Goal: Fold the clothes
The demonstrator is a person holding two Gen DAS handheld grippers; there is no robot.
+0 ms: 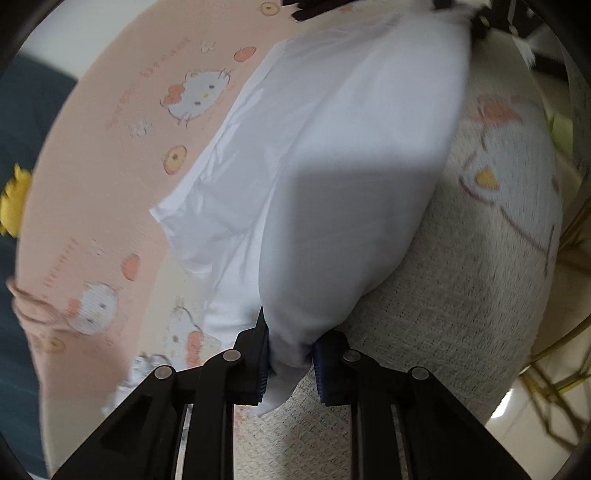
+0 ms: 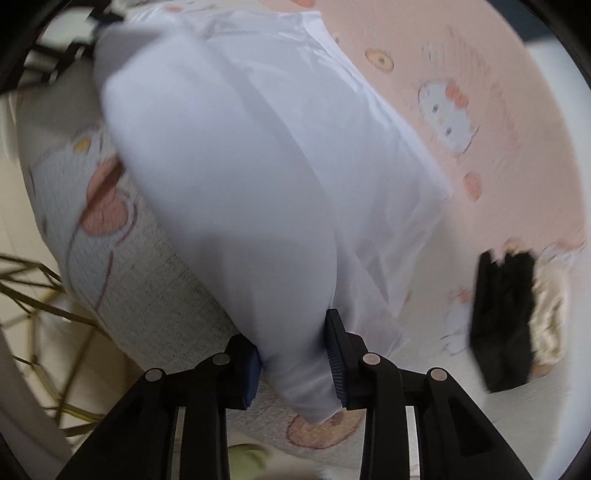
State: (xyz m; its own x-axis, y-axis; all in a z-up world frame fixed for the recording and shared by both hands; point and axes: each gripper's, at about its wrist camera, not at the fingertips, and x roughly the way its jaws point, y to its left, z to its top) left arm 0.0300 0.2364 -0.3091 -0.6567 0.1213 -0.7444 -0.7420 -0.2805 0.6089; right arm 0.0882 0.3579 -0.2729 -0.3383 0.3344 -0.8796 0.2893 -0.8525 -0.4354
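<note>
Left wrist view: the left hand-held gripper (image 1: 290,363) is clamping a bunched corner of the white garment (image 1: 354,177) between its blue pads (image 1: 263,360). A tail of cloth is hanging out below the pads. From the grip the fabric is stretching up and away toward the far right, where a second black device (image 1: 480,22) is showing at the top edge, partly cut off. A looser fold of the garment is spreading to the left, lying on the pink cartoon-cat blanket (image 1: 110,166). To the right, beneath the garment, a cream textured section of the same printed cover (image 1: 443,314) is lying. Gold wire frame (image 1: 561,354) is showing at the far right edge. A yellow object (image 1: 14,199) is sitting at the left edge; too blurred to identify.

Right wrist view: the right hand-held gripper (image 2: 295,363) is gripping another bunched corner of the white garment (image 2: 240,166), its pads pressing the cloth on both sides, a lobe hanging below. The fabric is running up and to the far left. The pink blanket (image 2: 517,155) is lying to the right. A black item (image 2: 506,321) is resting on the cover at the right, beside something cream and ruffled (image 2: 550,314).
</note>
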